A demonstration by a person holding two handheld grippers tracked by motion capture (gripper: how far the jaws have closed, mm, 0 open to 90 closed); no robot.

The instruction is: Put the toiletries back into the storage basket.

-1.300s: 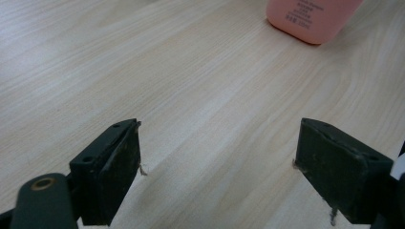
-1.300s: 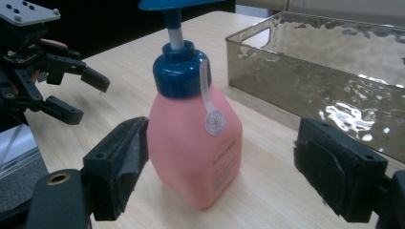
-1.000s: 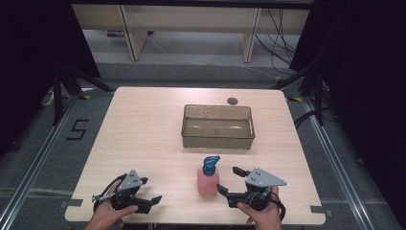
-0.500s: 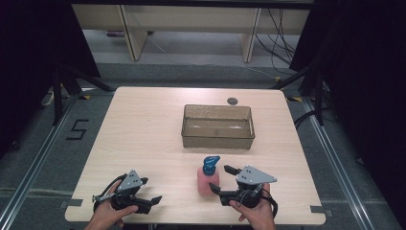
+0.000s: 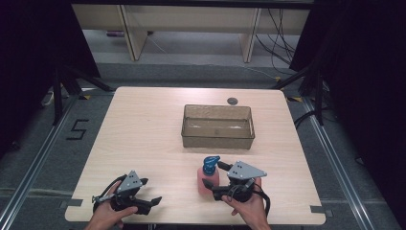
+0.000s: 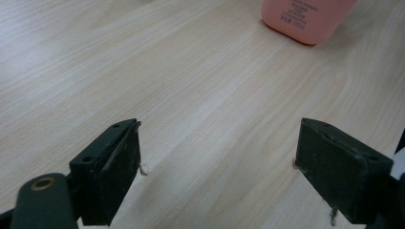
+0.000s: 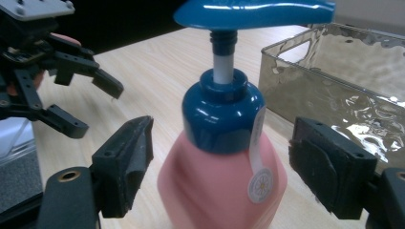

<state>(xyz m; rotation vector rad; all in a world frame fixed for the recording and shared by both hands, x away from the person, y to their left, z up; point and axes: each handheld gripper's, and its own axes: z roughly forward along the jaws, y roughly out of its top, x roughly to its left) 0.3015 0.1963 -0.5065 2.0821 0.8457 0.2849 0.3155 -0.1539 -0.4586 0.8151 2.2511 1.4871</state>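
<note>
Now right tool [image 5: 208,186] held low at the near desk [image 5: 143,124] edge, jaws spread wide to either side of the pink pump bottle [image 5: 208,176], pads clear of its sides, nothing gripped. Bottle upright, blue pump head on top, white sticker on its shoulder in the right gripper view [image 7: 224,162]. Beyond it, a clear bin [image 5: 218,125] near mid-desk, well apart. Left tool [image 5: 151,203] at the near left edge, jaws wide apart over bare wood, holding nothing; bottle base [image 6: 305,19] seen ahead of it. Small dark disc [image 5: 232,100] behind the bin.
</note>
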